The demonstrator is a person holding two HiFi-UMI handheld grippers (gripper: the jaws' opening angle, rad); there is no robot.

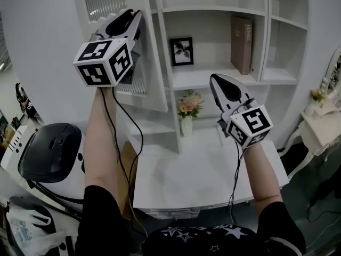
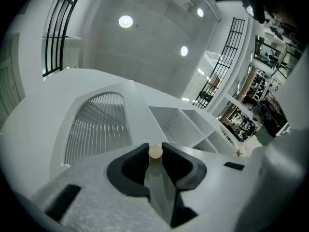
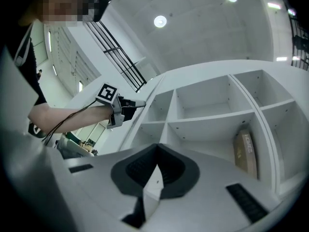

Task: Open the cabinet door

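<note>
The white cabinet door [image 1: 146,63], with an arched ribbed glass pane [image 2: 96,129], stands swung out from the shelf unit at upper left. My left gripper [image 1: 136,16] is raised at its edge and shut on the small round beige door knob [image 2: 155,151], which sits between the jaw tips. The right gripper view shows the left gripper [image 3: 141,103] at the door's free edge. My right gripper [image 1: 213,79] hovers apart in front of the open shelves, its jaws [image 3: 157,147] shut with nothing between them.
The open white shelves [image 1: 213,76] hold a brown book [image 1: 241,42] and a framed picture [image 1: 181,51]. A vase of flowers [image 1: 187,111] stands on the white desk [image 1: 202,169] below. A dark rounded device [image 1: 50,151] lies at left, a small white table [image 1: 322,127] at right.
</note>
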